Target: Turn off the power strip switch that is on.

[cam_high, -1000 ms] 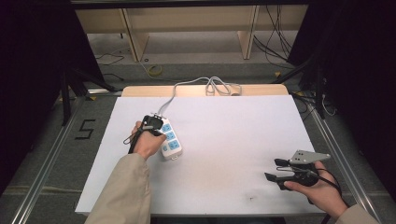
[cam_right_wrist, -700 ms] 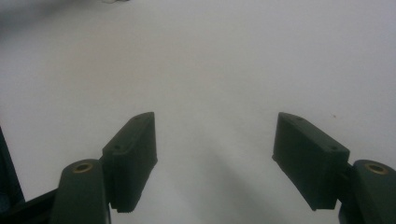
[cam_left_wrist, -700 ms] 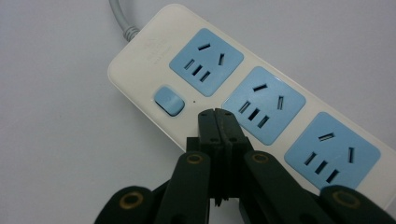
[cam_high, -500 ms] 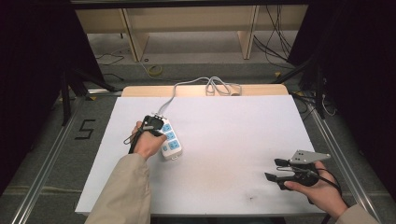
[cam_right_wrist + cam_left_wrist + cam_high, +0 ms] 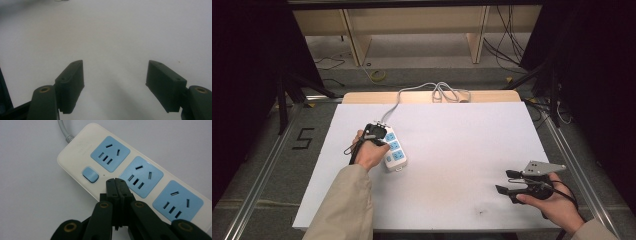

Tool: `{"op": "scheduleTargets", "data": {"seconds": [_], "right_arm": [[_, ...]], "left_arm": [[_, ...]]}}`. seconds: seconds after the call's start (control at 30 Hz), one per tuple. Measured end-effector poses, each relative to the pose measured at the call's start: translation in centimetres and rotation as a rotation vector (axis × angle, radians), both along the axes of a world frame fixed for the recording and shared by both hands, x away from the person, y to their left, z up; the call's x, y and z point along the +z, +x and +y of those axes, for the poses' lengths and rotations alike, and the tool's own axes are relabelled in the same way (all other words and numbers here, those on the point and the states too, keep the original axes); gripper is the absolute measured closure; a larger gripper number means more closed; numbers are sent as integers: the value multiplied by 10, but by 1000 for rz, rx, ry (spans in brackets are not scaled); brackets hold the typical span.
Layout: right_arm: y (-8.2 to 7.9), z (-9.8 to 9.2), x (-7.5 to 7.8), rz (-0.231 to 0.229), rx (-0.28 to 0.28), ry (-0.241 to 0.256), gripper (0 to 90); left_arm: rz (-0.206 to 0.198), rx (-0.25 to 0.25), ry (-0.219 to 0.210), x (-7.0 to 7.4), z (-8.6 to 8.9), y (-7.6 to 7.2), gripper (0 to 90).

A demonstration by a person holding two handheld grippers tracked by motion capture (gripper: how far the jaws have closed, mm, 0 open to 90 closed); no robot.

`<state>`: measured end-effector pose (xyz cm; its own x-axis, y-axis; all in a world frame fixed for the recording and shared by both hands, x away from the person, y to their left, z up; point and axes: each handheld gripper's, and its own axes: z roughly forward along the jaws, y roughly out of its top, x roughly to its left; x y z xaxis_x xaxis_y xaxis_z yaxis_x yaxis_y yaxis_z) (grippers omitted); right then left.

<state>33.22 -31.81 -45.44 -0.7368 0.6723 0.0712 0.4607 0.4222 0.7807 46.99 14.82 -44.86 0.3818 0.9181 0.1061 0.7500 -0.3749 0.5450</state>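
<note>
My left tool (image 5: 116,180) is clenched with nothing between its jaws, the tips poised on the white power strip (image 5: 140,170), just at 3 o'clock of its blue switch (image 5: 90,174). The strip lies on the white counter (image 5: 462,145) at about 9 o'clock of centre. My right tool (image 5: 115,77) is released, jaws wide apart, low over bare counter at 4 o'clock
</note>
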Motion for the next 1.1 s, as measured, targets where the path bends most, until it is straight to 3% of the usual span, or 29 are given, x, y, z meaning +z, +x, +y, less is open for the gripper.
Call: {"op": "scheduleTargets", "data": {"seconds": [0.93, 1.0, 1.1], "right_arm": [[0, 0, 0, -3, -4, 3, 307], [1, 0, 0, -2, -5, 2, 307], [1, 0, 0, -3, -5, 4, 307]], "left_arm": [[-1, -2, 1, 0, 1, 0, 900], [-24, 5, 6, 1, 1, 0, 900], [-15, 4, 7, 2, 3, 0, 900]]}}
